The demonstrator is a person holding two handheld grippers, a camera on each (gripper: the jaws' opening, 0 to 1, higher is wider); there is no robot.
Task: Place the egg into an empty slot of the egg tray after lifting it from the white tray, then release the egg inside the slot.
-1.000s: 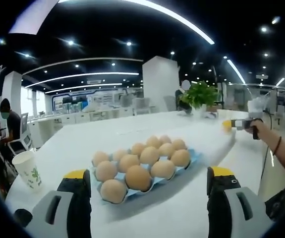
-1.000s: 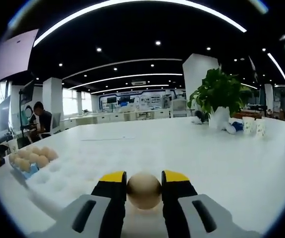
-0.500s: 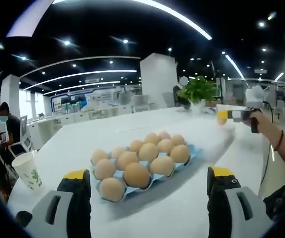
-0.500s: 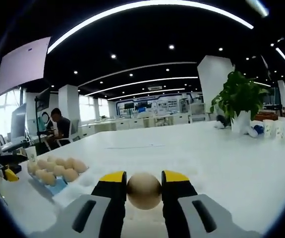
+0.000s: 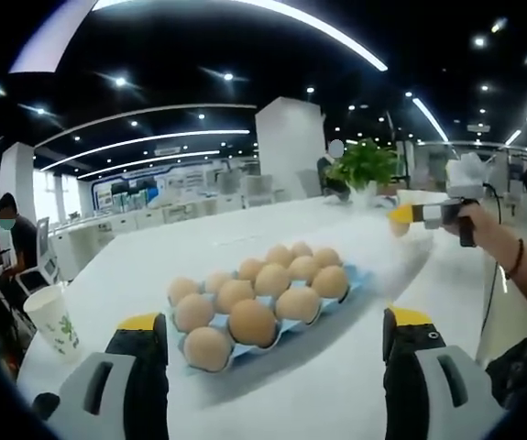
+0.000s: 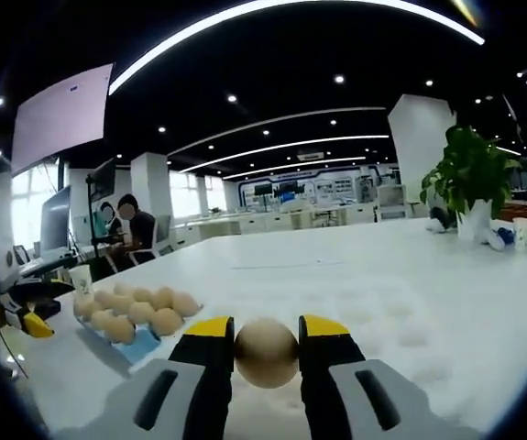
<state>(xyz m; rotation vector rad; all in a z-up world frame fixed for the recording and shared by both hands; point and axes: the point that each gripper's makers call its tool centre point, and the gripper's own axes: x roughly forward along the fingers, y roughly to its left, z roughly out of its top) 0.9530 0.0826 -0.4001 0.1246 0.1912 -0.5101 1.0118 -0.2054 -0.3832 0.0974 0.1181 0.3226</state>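
Over the counter (image 6: 446, 293), right hand-held gripper (image 6: 266, 353) is carrying its clamped egg (image 6: 266, 352) closer toward the egg tray (image 6: 135, 312); left hand-held gripper (image 5: 272, 341) is idling, jaws apart.

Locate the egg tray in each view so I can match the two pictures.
Left gripper view: egg tray sits at lower centre, between the open jaws.
Right gripper view: it lies at lower left, left of the right tool holding an egg.
Shared landmark: the potted plant.
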